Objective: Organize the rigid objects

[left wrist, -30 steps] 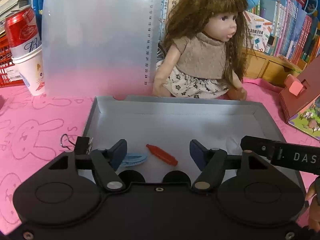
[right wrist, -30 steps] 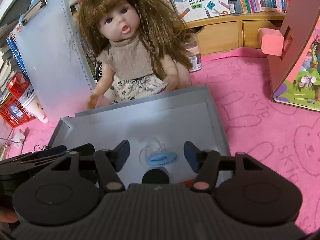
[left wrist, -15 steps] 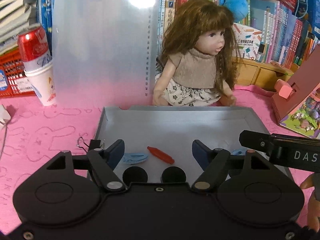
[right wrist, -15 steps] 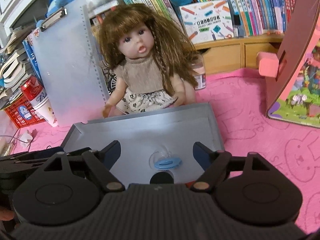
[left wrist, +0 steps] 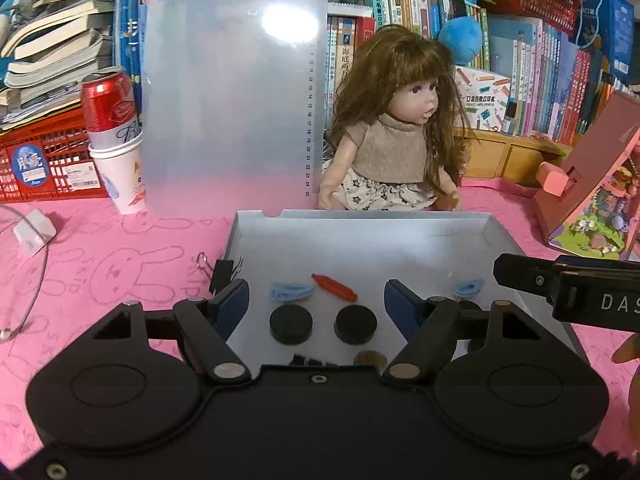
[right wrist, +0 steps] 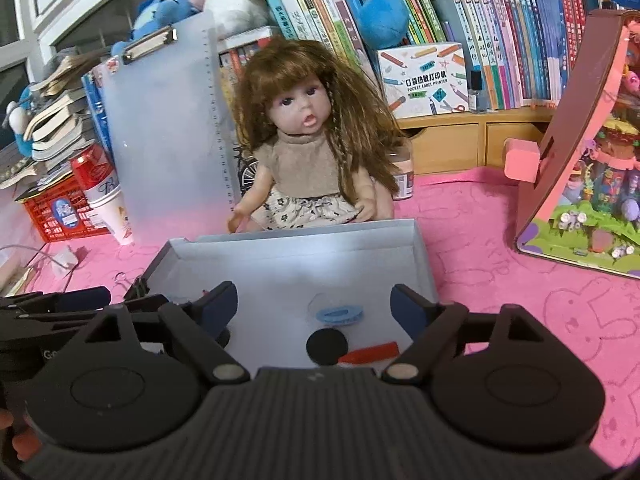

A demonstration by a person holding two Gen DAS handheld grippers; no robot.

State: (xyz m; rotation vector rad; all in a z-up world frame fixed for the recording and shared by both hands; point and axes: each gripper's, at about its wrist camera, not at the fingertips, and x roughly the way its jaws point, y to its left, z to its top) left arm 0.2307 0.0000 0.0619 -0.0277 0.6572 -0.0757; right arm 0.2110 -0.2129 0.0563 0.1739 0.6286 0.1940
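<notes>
A shallow grey tray lies on the pink cloth, also in the right wrist view. In it lie a blue hair clip, a red clip, two black discs and another blue clip. A black binder clip sits on the tray's left rim. My left gripper is open and empty above the tray's near part. My right gripper is open and empty above a blue clip, a black disc and a red clip.
A doll sits behind the tray. A clear clipboard, a red can in a paper cup and a red basket stand at the back left. A toy house stands right. A white charger lies left.
Both grippers have pulled back and up from the tray, so more of the tray and shelves shows. Both stay open and empty. The things in the tray have not moved.
</notes>
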